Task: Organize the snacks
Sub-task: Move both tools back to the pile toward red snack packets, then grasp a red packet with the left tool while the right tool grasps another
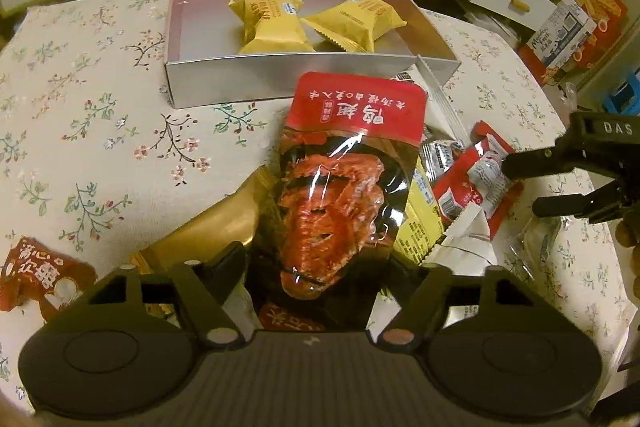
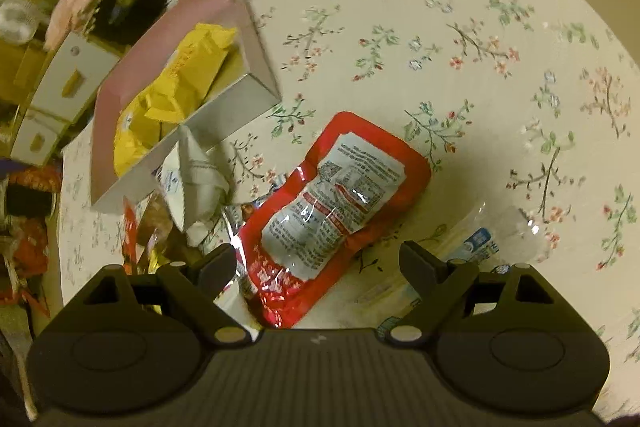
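Lying across the centre of the left wrist view is a glossy red-topped pouch picturing a roasted wing (image 1: pixel 344 187), its lower end sitting between the spread fingers of the left gripper (image 1: pixel 340 267), which is not pressing on it. Above it, a shallow pink-lined cardboard box (image 1: pixel 280 75) is holding two yellow wrapped snacks (image 1: pixel 276 23). At the right edge the right gripper (image 1: pixel 520 187) is hovering, released, over a red-and-white printed sachet (image 2: pixel 332 203) lying on the floral tablecloth (image 2: pixel 480 27).
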Motion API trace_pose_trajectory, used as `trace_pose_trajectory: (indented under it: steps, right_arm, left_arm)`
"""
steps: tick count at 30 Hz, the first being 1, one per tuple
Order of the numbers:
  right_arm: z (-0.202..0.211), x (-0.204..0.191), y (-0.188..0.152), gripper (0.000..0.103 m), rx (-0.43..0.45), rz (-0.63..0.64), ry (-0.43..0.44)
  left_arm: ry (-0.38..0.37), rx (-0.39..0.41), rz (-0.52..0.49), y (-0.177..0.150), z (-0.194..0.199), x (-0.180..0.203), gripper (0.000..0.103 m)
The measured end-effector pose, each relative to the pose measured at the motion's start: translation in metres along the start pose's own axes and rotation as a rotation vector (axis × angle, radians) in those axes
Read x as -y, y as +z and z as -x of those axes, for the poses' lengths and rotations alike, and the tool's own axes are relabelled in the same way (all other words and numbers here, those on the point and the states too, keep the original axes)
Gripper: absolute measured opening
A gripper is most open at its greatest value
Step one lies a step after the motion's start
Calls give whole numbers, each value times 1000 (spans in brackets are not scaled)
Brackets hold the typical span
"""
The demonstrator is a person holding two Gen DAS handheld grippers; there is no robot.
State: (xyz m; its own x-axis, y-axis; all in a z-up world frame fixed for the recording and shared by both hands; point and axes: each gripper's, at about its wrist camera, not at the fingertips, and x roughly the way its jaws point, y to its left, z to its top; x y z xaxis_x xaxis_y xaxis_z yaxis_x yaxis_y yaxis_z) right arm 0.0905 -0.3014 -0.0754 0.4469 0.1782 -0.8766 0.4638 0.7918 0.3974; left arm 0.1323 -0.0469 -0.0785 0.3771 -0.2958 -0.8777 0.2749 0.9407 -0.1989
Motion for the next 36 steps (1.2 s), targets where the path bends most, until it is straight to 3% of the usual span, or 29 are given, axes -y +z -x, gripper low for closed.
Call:
trace_pose_trajectory:
  steps: [5, 8, 12, 14, 18, 20, 22, 23, 28, 29, 31, 32, 33, 36]
  right_arm:
    - [-11, 0, 0, 84, 25, -29, -18]
    - [-19, -8, 0, 85, 62, 3, -84]
    - [-20, -23, -3, 89, 114, 54, -132]
    - [-22, -25, -4, 97, 136, 42, -136]
    - [-27, -32, -6, 97, 189, 55, -164]
    - [-29, -38, -8, 82, 219, 87, -187]
    - [-29, -42, -10, 68, 234, 129, -190]
    - [-28, -42, -10, 66, 237, 135, -186]
    - [-22, -36, -7, 63, 227, 100, -155]
    - [-21, -35, -7, 44, 229, 98, -151]
    - [-15, -33, -8, 34, 250, 87, -142]
    - [-12, -33, -6, 12, 253, 73, -131]
    - [-9, -33, -6, 4, 253, 62, -133]
    - [-12, -26, -2, 3, 227, 36, -110]
  left_arm:
    - [-16, 23, 25, 3, 2, -4, 57]
    - [-33, 27, 45, 6, 1, -7, 51]
    - [-33, 31, 53, 6, 3, -6, 48]
    - [-35, 31, 58, 7, 2, -7, 48]
    - [-34, 36, 66, 6, 4, -7, 44]
    - [-34, 44, 70, 6, 7, -8, 40]
    - [-31, 54, 79, 6, 11, -10, 20]
    - [-33, 61, 88, 7, 14, -12, 17]
    - [-18, 60, 113, 8, 13, -19, 16]
    - [-15, 58, 114, 7, 13, -18, 16]
    - [-14, 57, 113, 7, 13, -18, 16]
    - [-15, 59, 113, 7, 14, -18, 16]
    - [-15, 59, 112, 8, 14, -18, 16]
    - [-4, 55, 106, 8, 12, -17, 15]
